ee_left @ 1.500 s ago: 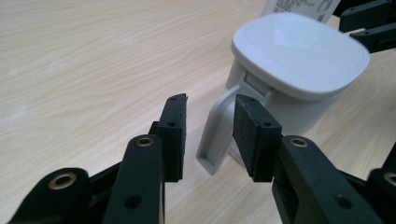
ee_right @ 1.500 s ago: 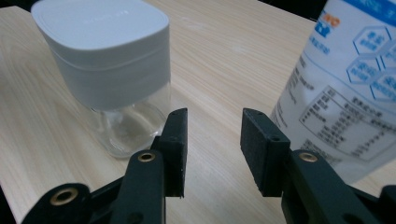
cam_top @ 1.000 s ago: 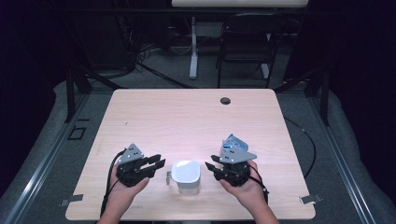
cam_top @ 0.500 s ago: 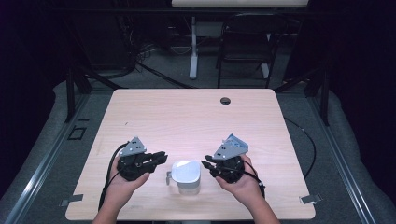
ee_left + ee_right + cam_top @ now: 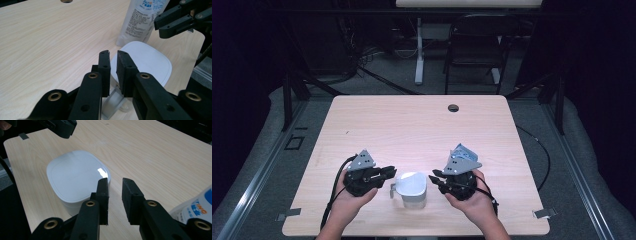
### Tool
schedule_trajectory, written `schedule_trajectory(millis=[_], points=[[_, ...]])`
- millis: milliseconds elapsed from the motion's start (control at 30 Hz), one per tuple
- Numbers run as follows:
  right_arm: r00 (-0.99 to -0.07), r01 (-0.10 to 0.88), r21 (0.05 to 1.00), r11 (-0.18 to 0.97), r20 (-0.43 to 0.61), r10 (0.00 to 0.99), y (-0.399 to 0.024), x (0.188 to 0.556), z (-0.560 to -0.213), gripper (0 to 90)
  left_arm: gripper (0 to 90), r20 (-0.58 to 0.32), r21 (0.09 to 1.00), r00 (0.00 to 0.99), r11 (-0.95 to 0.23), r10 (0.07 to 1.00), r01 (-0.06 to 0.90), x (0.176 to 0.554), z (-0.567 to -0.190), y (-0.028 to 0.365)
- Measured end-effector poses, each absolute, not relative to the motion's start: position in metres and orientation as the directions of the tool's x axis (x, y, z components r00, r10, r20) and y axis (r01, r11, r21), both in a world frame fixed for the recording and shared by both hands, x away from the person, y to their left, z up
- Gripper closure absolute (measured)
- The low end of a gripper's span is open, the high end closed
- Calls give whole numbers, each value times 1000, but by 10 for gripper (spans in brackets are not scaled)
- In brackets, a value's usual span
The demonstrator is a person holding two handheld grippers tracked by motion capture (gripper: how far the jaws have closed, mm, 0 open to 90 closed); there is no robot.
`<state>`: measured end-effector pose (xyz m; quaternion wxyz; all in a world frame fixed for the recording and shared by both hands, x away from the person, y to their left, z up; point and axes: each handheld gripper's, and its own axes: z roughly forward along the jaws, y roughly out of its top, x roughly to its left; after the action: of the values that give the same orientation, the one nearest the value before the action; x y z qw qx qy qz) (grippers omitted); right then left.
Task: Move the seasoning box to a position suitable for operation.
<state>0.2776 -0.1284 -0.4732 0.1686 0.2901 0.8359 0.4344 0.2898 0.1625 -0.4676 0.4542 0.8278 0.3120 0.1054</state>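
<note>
At the left, the left gripper lay low over the near part of the table, held in the person's left hand and pointing right. Its jaws had just been closing and stood at a narrow gap with nothing between the pads. Just right of its tips sat the white lidded box, upright on the wood near the near edge, midway between the two tools. A small grey clasp stuck out of the box's left wall, directly under the left jaws in the left gripper view. We judged the left hand the closer one to that latch. The box looked almost square with rounded corners, so we could name no clear long axis. To its right, the right gripper pointed left at the box. Its jaws had also just been closing and stood narrow and empty, just short of the box's right wall. A printed white pouch stood close by the right gripper, though we could not tell what it rested on. The tabletop was pale wood grain, bare apart from a dark cable hole near the far edge. Beyond it lay grey floor, a dark chair, loose cables and a dim room.
</note>
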Motion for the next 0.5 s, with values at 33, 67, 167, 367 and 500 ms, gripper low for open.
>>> schedule_trajectory(millis=[33, 67, 167, 367, 500], points=[[-777, 335, 824, 458, -33, 628, -126, 277, -473, 757, 826, -102, 817, 785, -399, 611, 417, 289, -468, 163], [-780, 330, 822, 464, -39, 624, -124, 276, -473, 757, 834, -101, 815, 788, -404, 607, 416, 288, -468, 165], [-791, 325, 809, 490, -51, 609, -119, 273, -474, 761, 859, -109, 819, 787, -394, 607, 417, 286, -468, 170], [-782, 322, 808, 493, -66, 620, -126, 264, -476, 806, 900, -109, 825, 792, -391, 600, 409, 281, -465, 171], [-771, 345, 814, 467, -39, 636, -133, 264, -481, 855, 900, -95, 822, 800, -407, 592, 399, 279, -466, 166]])
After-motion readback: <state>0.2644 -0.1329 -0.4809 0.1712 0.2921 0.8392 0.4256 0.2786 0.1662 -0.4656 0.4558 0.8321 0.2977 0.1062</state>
